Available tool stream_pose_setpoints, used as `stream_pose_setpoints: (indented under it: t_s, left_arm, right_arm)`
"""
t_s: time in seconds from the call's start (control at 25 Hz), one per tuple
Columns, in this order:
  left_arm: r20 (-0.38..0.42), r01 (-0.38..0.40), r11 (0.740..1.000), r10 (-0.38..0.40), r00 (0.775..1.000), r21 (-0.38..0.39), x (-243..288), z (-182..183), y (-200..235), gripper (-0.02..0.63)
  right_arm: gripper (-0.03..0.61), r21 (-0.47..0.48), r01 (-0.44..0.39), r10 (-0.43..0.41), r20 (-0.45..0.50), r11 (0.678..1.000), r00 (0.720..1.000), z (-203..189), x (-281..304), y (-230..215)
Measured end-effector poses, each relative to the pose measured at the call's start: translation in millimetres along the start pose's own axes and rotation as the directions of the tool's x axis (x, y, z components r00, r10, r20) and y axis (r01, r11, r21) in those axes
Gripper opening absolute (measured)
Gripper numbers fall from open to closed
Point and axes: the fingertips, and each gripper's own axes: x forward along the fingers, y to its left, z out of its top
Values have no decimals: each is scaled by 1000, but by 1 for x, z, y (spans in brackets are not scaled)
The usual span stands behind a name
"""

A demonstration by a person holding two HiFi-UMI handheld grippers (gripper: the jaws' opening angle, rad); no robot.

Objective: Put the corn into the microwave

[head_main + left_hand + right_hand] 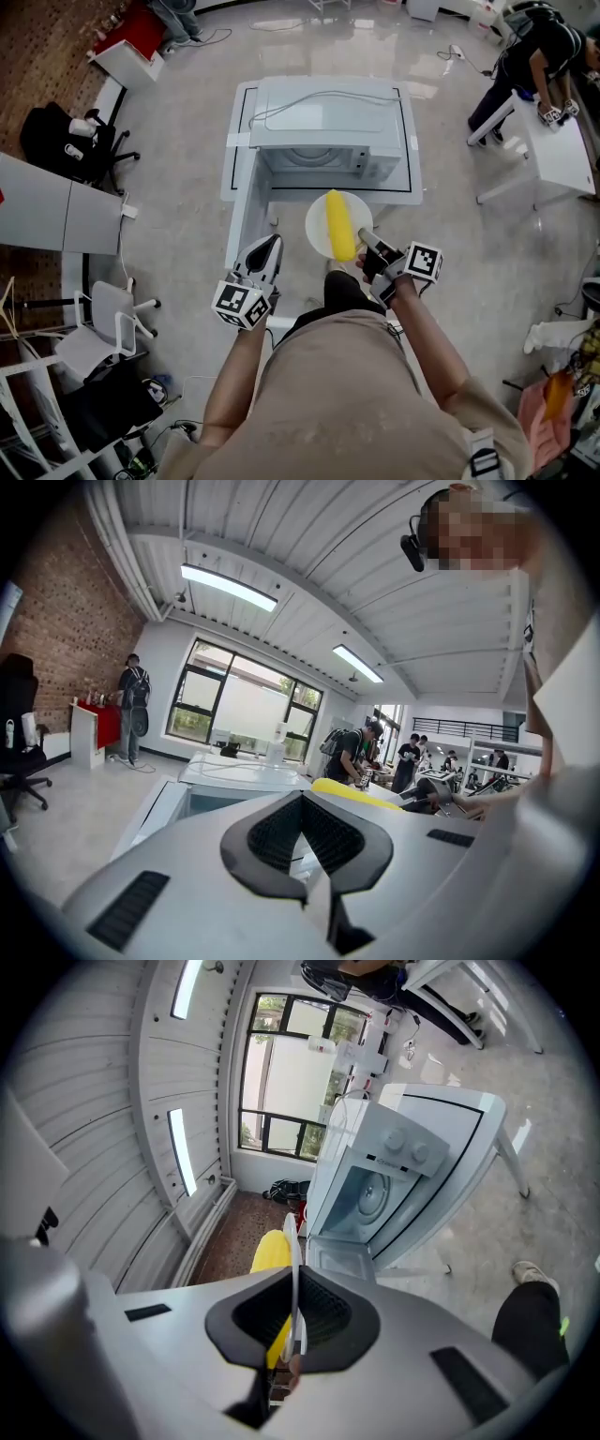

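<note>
I read this as a shared lab or workshop in a loft-type hall, not a kitchen — brick wall (56, 639), ribbed white ceiling (309, 536) with strip lights (230, 587), big windows (239, 705), polished floor (178, 141) with loose cables (459, 54). White work tables (558, 155), office chair (80, 145), people (354, 752) busy at benches.

The floor (187, 141) is polished grey and glossy with reflections. The microwave (328, 127) has a smooth white casing. The plate (317, 230) looks thin, white and shiny, and the corn (339, 225) looks smooth. The right hand-held gripper (293, 1279) has a matt grey plastic shell with black ribbed pads (323, 1309). The brick wall (56, 639) is rough.
</note>
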Motion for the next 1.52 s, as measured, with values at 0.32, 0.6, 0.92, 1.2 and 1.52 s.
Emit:
stream_pose_setpoints:
  t_s: [0.32, 0.6, 0.92, 1.2, 1.52]
  left_arm:
    - [32, -102, 994, 101, 994, 27, 58, 6, 16, 6]
    - [40, -197, 980, 197, 980, 7, 82, 2, 32, 6]
    - [54, -199, 980, 199, 979, -13, 97, 4, 49, 6]
    - [20, -201, 980, 201, 979, -8, 119, -8, 68, 6]
    - [-62, -202, 979, 200, 978, -31, 128, -35, 98, 6]
  right_arm:
    - [15, -31, -18, 14, -124, 999, 992, 51, 35, -17]
    - [15, -8, -39, 37, -196, 999, 980, 69, 57, -37]
    - [15, -15, -54, 49, -247, 998, 968, 72, 87, -58]
    - [15, 3, 33, -32, -213, 999, 977, 69, 102, -84]
    - [15, 19, 45, -42, -155, 999, 987, 62, 126, -113]
